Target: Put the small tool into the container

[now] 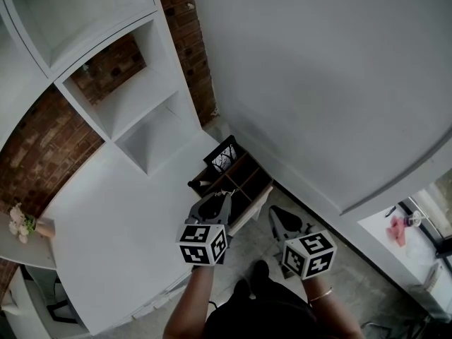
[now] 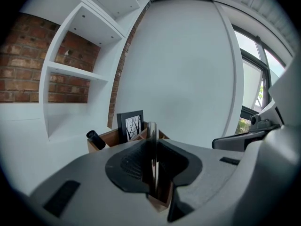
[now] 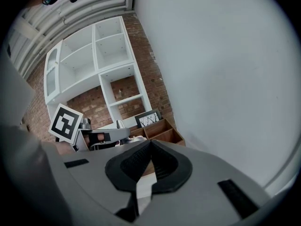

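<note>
A thin silvery tool (image 2: pixel 151 128) stands upright between the jaws of my left gripper (image 2: pixel 151 144), which is shut on it. This gripper (image 1: pixel 215 203) hovers just in front of a wooden compartment organizer (image 1: pixel 244 182) at the desk's right end. The organizer (image 2: pixel 109 138) holds a black-framed picture (image 2: pixel 130 125) and a black cylinder (image 2: pixel 95 138). My right gripper (image 1: pixel 281 219) is off the desk's edge to the right, level with the left one. Its jaws (image 3: pixel 149 146) are shut with nothing between them. The organizer (image 3: pixel 162 130) lies ahead of it.
The white desk (image 1: pixel 120 224) stretches to the left, with white wall shelves (image 1: pixel 134 97) on red brick behind. A large white curved wall (image 1: pixel 318 83) rises right behind the organizer. A small pink flower bunch (image 1: pixel 20 223) sits at the far left.
</note>
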